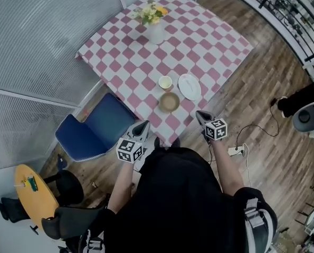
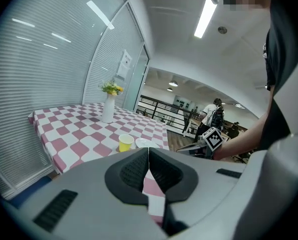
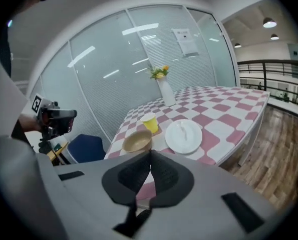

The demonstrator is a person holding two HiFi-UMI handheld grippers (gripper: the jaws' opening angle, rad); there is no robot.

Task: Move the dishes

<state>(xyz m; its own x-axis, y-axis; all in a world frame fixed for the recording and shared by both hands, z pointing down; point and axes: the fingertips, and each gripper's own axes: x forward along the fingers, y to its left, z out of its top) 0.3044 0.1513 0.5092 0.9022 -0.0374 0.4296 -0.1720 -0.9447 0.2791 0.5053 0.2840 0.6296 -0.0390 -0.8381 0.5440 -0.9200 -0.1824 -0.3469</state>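
Note:
On the pink-and-white checked table (image 1: pixel 199 41) near its front edge sit a tan bowl (image 1: pixel 169 101), a yellow cup (image 1: pixel 165 83) and a white plate (image 1: pixel 189 86). All three also show in the right gripper view: bowl (image 3: pixel 137 141), cup (image 3: pixel 150 122), plate (image 3: pixel 184 135). My left gripper (image 1: pixel 142 126) hovers short of the table edge, left of the bowl, jaws shut with nothing between them. On the other side my right gripper (image 1: pixel 201 117) is at the table edge, right of the bowl, also shut and empty. The left gripper view shows the cup (image 2: pixel 125 142).
A white vase with yellow flowers (image 1: pixel 154 22) stands at the far side of the table. A blue chair (image 1: pixel 96 128) is tucked at the table's left. A small round yellow table (image 1: pixel 34 194) sits low left. A power strip and cable (image 1: pixel 236 151) lie on the wooden floor.

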